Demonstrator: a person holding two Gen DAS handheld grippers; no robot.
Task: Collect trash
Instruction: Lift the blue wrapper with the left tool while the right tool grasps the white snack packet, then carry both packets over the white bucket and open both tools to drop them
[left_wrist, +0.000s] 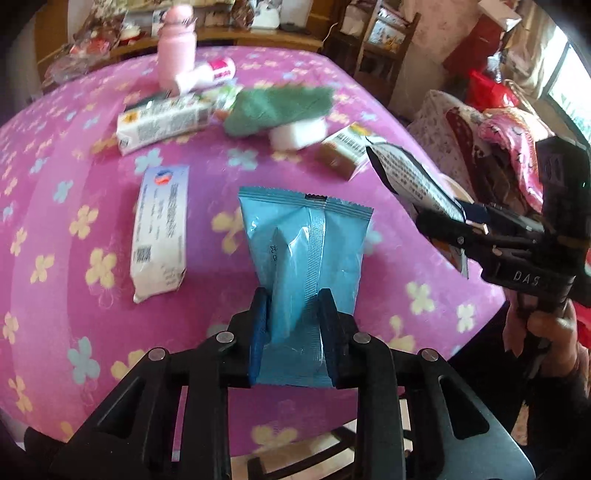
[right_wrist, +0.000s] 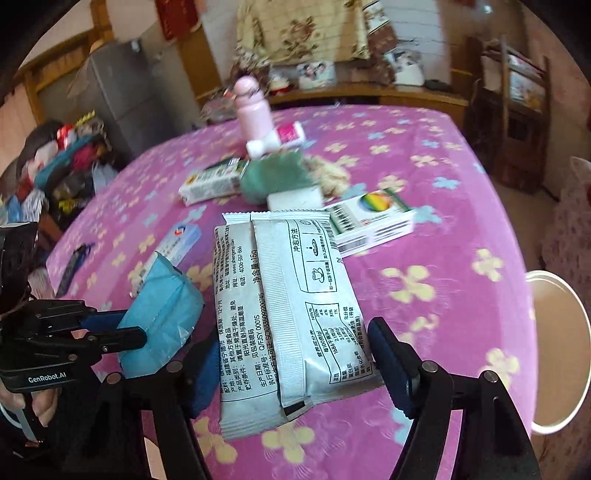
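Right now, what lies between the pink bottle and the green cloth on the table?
A small white bottle with a pink label, lying on its side. Both wrist views show it.

Pink flowered table (left_wrist: 92, 229): boxes (left_wrist: 162, 120), green cloth (left_wrist: 280, 105), pink bottle (left_wrist: 176, 55).

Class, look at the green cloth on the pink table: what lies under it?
A white block sticks out beneath the green cloth, which drapes over its top. How far the block runs underneath, and anything else there, is covered.
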